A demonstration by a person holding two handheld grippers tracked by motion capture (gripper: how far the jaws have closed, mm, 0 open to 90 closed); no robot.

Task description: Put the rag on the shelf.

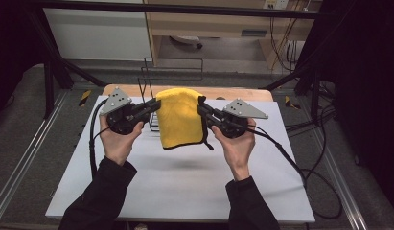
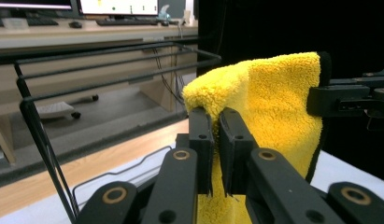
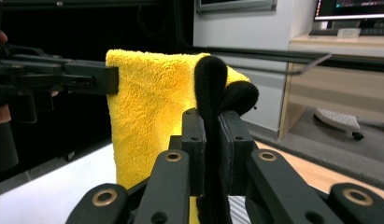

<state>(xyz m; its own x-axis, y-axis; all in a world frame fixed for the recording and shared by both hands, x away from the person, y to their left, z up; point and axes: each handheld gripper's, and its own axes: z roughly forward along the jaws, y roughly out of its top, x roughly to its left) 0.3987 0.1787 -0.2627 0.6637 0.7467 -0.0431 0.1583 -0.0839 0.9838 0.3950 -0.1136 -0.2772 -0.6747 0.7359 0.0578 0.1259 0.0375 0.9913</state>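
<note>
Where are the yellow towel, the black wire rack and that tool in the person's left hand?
yellow towel (image 1: 179, 117): high view, middle of the hanging cloth.
black wire rack (image 2: 115, 65): left gripper view, its upper rails.
left tool (image 1: 154, 106): high view, tips of its jaws, shut on the towel's left edge.

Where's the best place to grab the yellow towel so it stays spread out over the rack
At its two top corners, one from each side, as it is held now. The left gripper pinches one upper corner of the yellow towel, the right gripper the black-trimmed corner opposite. The cloth is limp and hangs folded, so side grips at the top keep it flat near the wire rack.
</note>
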